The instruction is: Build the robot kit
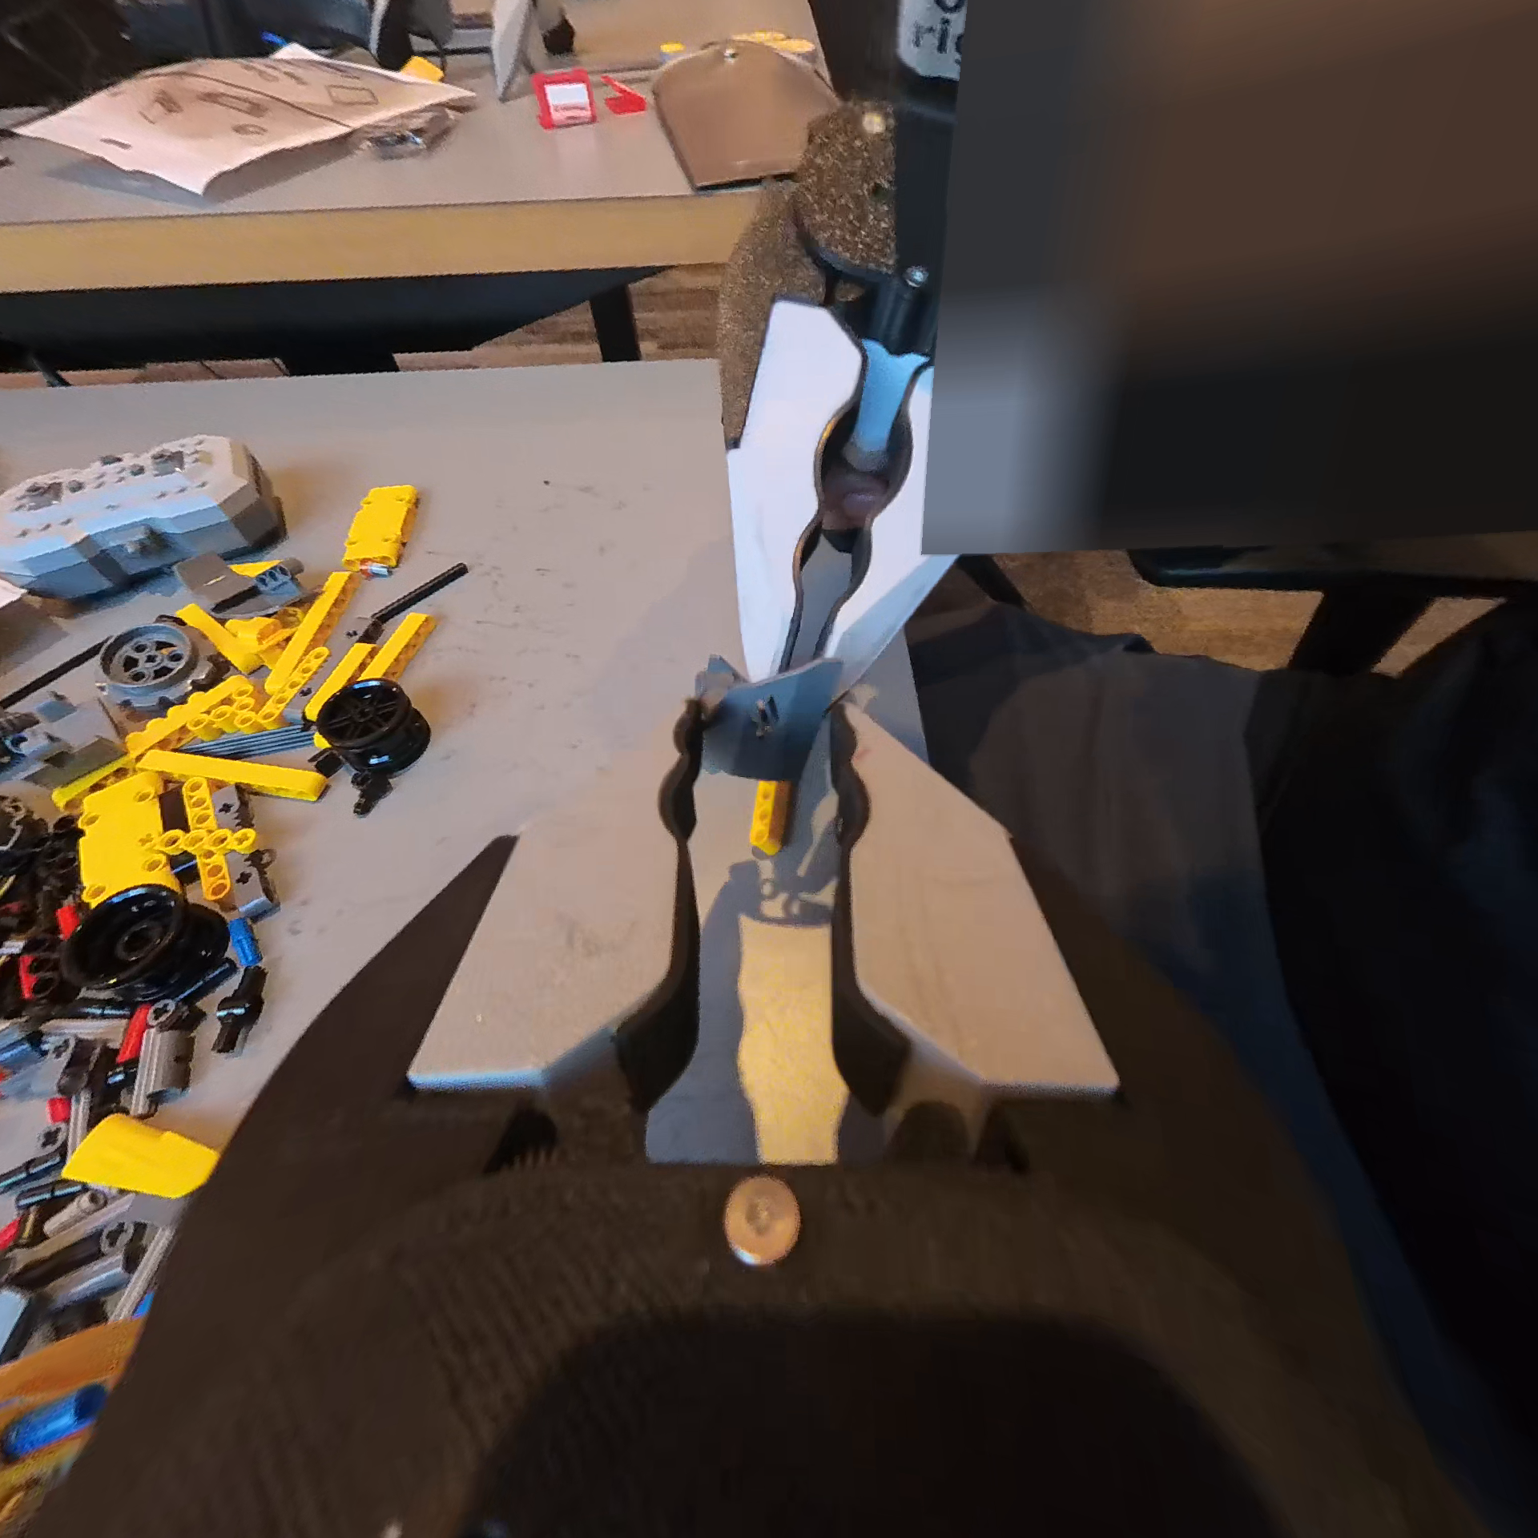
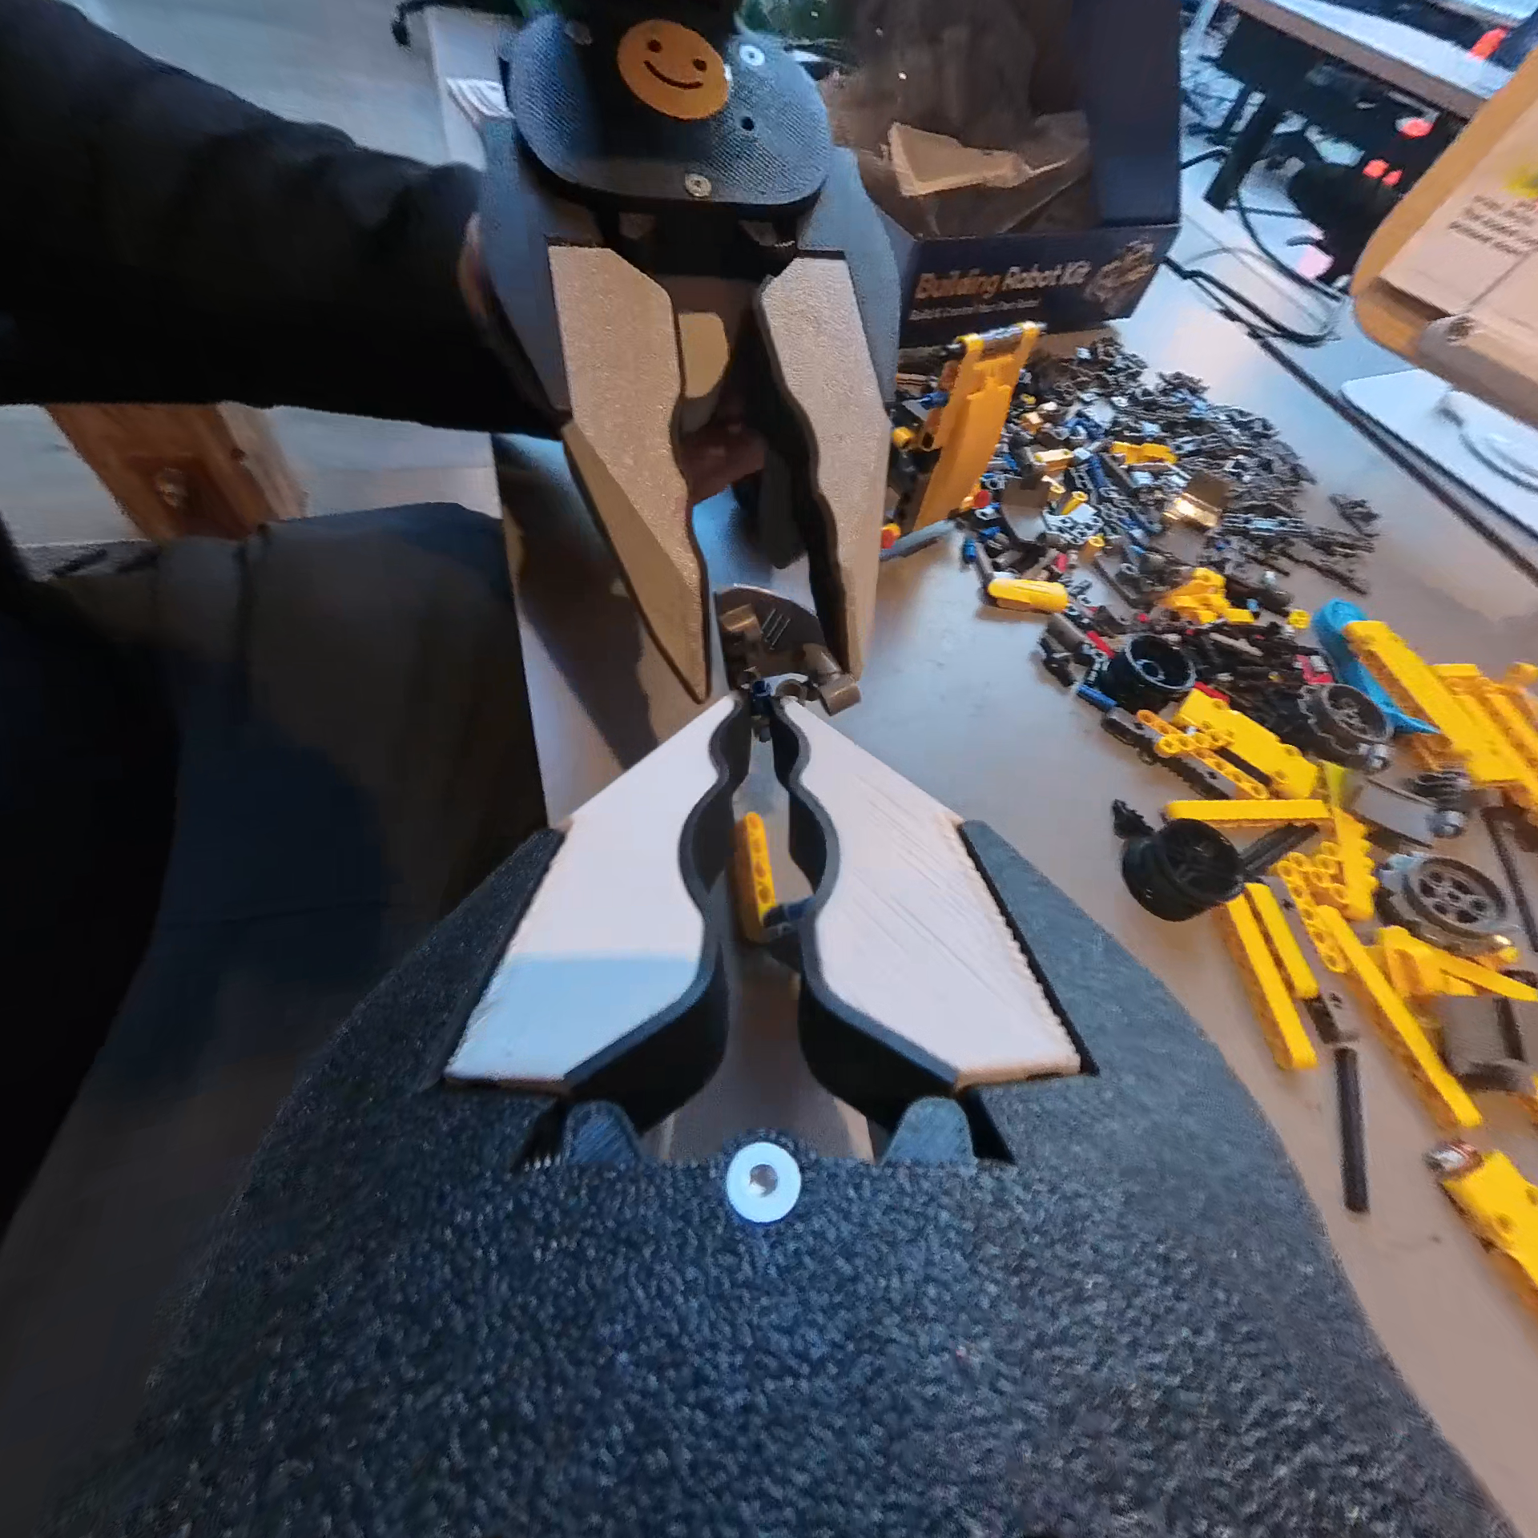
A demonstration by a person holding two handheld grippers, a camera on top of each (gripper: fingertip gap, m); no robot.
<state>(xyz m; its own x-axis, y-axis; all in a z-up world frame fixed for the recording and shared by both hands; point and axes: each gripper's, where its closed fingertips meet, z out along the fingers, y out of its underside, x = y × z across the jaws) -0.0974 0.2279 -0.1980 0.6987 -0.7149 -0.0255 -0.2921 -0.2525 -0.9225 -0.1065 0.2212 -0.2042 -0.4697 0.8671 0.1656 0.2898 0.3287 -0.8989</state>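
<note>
Grey table point(image 1: 582, 516) strewn with bricks point(image 1: 208, 749); both tongs point(image 1: 761, 732) point(image 2: 759, 697) pinch one grey part point(image 1: 761, 732).

I see my left claw point(image 1: 761, 724) in pale grey with black edges, a dark grey curved piece point(image 1: 761, 732), a yellow holed beam point(image 1: 770, 811), black wheels point(image 1: 373, 722) and a grey tabletop point(image 1: 582, 533)

The right gripper point(image 2: 759, 707) has a rough, grainy black body with a shiny metal screw point(image 2: 763, 1182) in it. Its jaws look like smooth, matt plastic with fine lines. Right of it, the bricks point(image 2: 1298, 832) are shiny yellow plastic and the wheels point(image 2: 1182, 865) are black rubber. The counter point(image 1: 574, 582) is smooth, dull grey. The booklet point(image 1: 241, 108) is paper.
</note>
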